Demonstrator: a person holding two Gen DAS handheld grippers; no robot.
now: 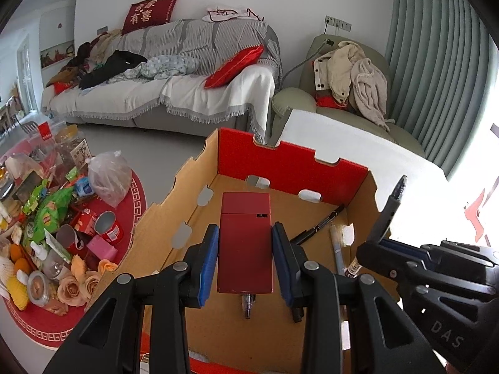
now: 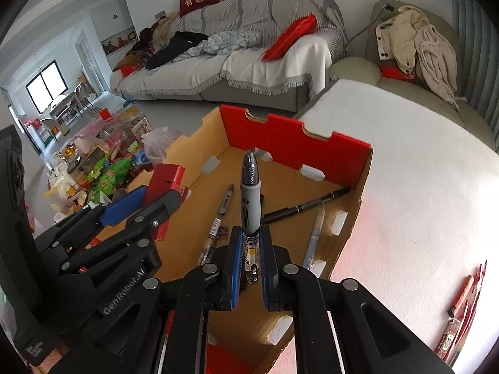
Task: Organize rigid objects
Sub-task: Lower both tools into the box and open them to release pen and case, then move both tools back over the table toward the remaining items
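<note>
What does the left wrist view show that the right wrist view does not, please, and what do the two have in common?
Only the left wrist view shows the red tin can and the peach fabric roses on the round red mat. Only the right wrist view shows the dining area by the dark window. Both show the cardboard box, the black marker lying in it, the left gripper shut on the red case, and the right gripper shut on the grey pen.

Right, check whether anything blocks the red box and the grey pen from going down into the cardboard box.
Nothing visible blocks them. The red box in the left gripper and the grey pen in the right gripper are over the open cardboard box; pens on its floor leave bare space.
</note>
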